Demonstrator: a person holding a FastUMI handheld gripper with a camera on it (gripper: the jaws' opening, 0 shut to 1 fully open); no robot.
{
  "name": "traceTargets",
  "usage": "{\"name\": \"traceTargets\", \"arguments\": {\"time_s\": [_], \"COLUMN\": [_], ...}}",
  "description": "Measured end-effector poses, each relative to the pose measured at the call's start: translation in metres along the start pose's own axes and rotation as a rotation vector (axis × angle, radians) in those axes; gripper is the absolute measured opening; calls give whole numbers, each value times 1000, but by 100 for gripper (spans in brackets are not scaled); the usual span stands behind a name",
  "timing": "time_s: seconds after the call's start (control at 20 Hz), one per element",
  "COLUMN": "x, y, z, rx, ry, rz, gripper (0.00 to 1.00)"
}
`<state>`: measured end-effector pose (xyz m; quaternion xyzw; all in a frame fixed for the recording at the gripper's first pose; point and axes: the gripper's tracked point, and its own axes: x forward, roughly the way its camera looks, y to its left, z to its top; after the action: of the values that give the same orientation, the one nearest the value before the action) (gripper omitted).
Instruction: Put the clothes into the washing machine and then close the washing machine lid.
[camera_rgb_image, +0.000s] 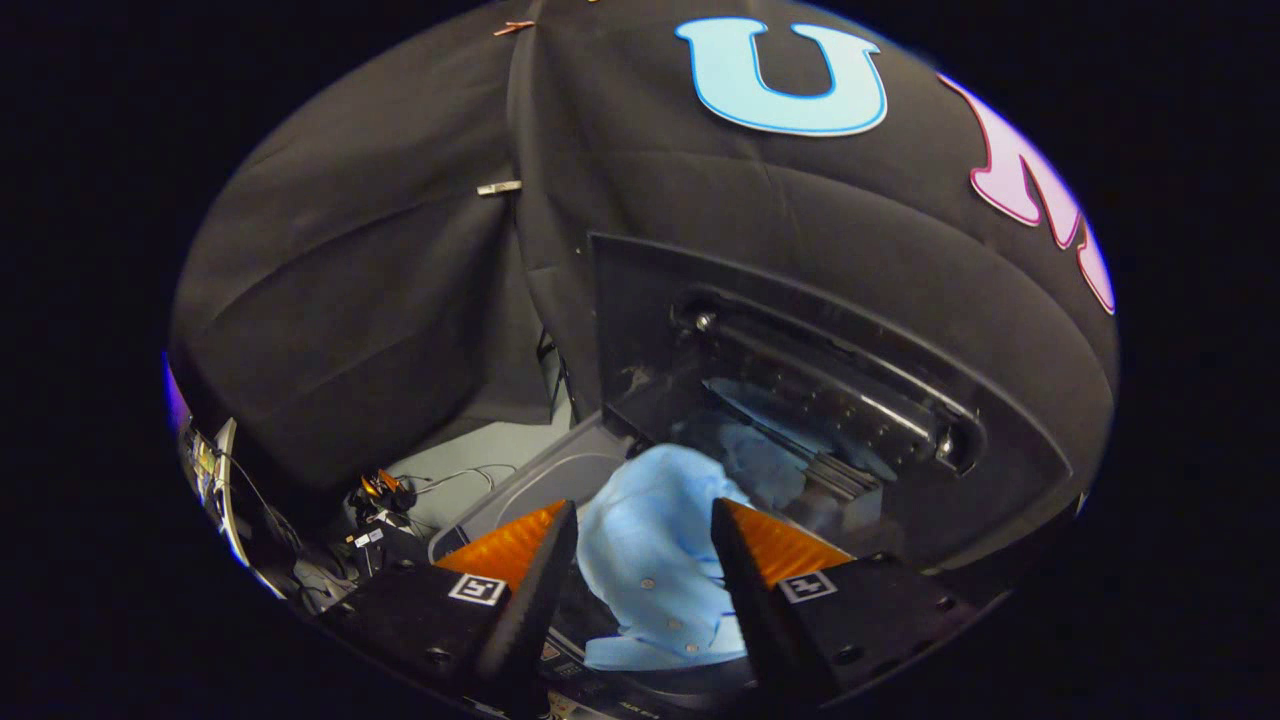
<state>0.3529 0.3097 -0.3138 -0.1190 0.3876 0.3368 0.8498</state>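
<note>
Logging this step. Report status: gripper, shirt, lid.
Gripper fingers apart, shirt between them; grip unconfirmed. Shirt hangs over washer. Lid up, open behind it. Nothing blocking.

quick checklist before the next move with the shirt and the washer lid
1. Shirt held: light blue shirt sits between the fingers of the gripper; whether both fingers press on it: cannot tell.
2. Lid open: dark washer lid is raised behind the shirt: ok.
3. Shirt inside the tub: it bunches at the washer's front edge, part reflected in the lid: cannot tell.
4. Path ahead: nothing between shirt and lid: ok.
5. Cables on the floor lie off to the side: ok.
</note>
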Motion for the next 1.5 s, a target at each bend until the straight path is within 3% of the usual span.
{"name": "traceTargets", "arguments": {"time_s": [0.05,0.2,0.5,0.7,0.85,1.1,1.5], "x": [-1,-1,-7,-26,-42,-58,-47], "y": [1,4,8,13,4,-49,-148], "z": [3,3,14,52,83,117,109], "rx": [-16,-42,-22,17,63,144,321], "ry": [-14,-31,-69,-230,-369,-512,-468], "rz": [5,6,33,85,79,-81,-350], "gripper": [86,95,95,94,94,96,98]}}
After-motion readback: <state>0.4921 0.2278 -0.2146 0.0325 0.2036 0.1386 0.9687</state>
